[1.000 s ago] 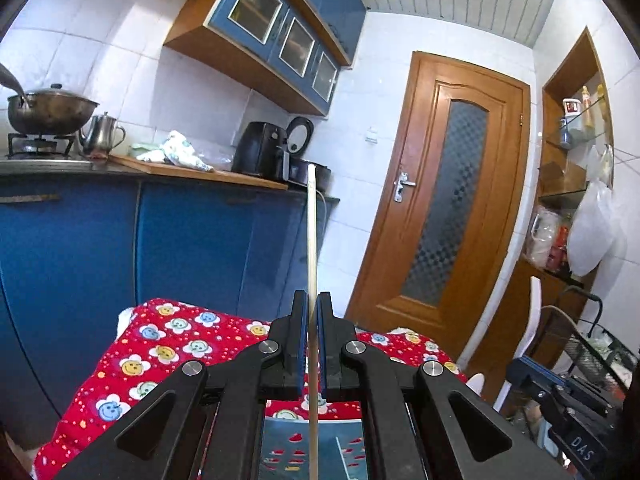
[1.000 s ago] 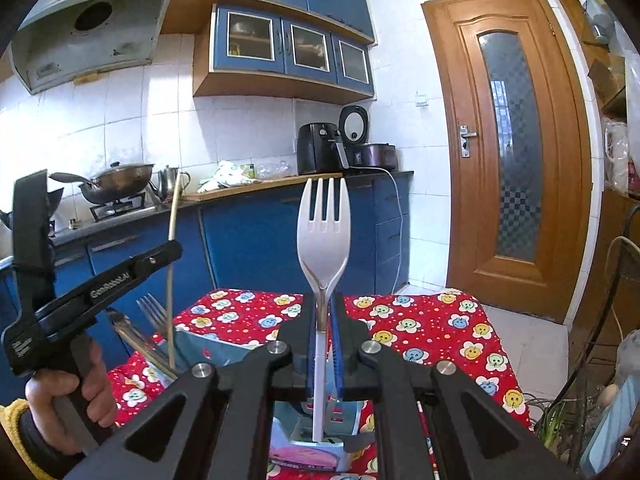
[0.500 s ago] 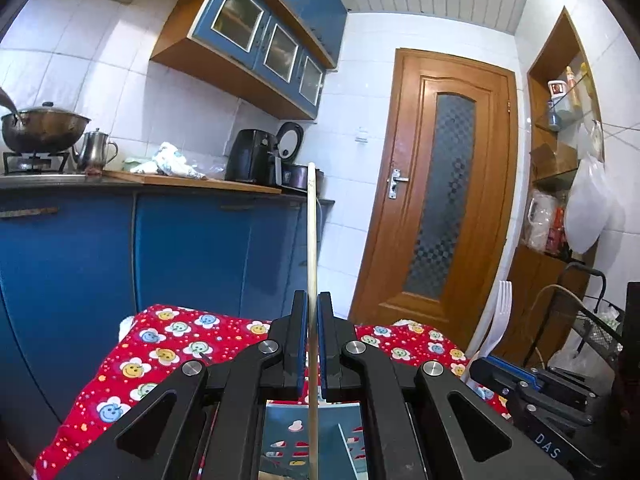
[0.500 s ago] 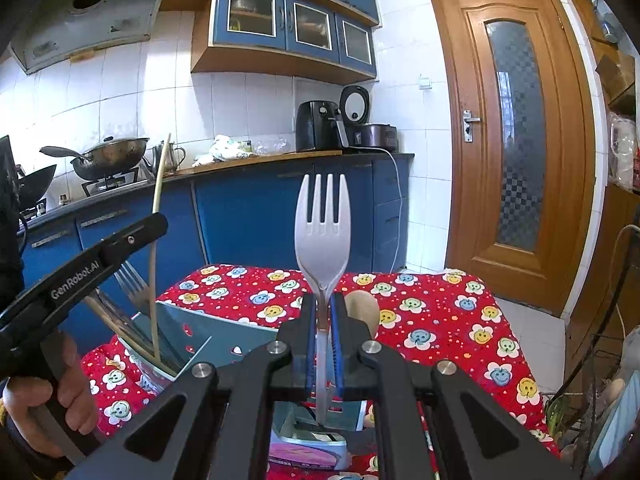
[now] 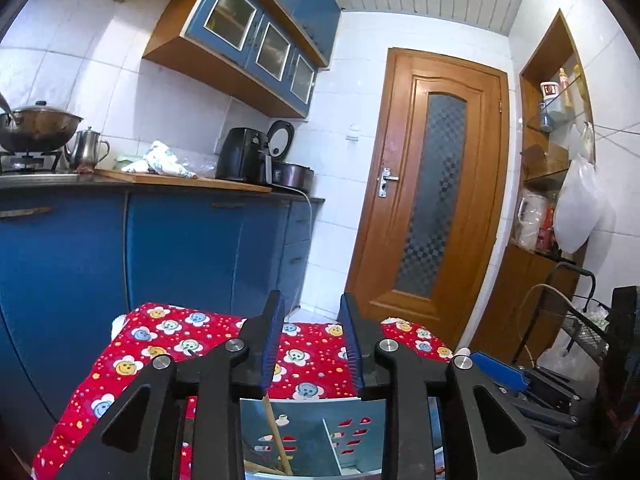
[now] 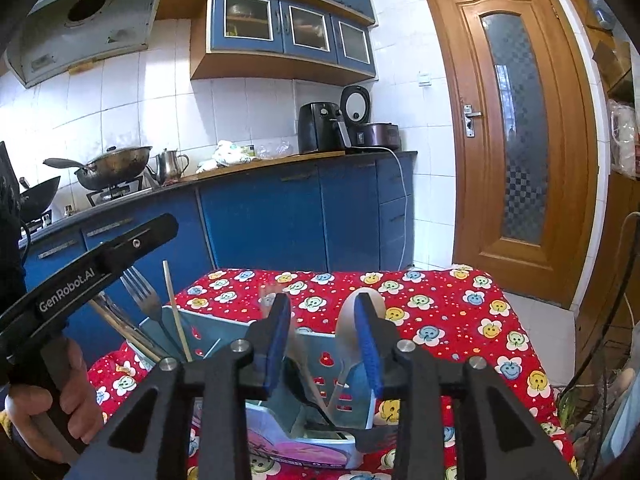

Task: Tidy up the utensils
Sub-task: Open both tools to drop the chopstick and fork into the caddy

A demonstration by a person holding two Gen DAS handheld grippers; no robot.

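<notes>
In the left wrist view my left gripper (image 5: 314,340) has its jaws opening with nothing between them. Just below it a wooden chopstick (image 5: 277,436) leans inside the blue-grey utensil holder (image 5: 320,424). My right gripper (image 6: 323,336) is opening too, over the same holder (image 6: 224,334). The white plastic fork (image 6: 269,295) shows as a blur between its pads, loose and tilted left, its handle down in the holder. The chopstick (image 6: 175,308) and a metal fork (image 6: 140,292) stand in the holder's left compartment. A pale spoon (image 6: 348,320) stands behind the right pad.
The holder stands on a table under a red smiley-flower cloth (image 6: 440,320). A hand (image 6: 52,400) holds the left gripper (image 6: 100,260) at the left. Blue cabinets (image 6: 280,220) with pans and appliances run behind. A wooden door (image 6: 516,132) and a wire rack (image 5: 580,328) are at the right.
Both grippers have gone from shut to open. The chopstick has dropped out of the left jaws into the holder. The white fork has slipped down from the right jaws and tilted.
</notes>
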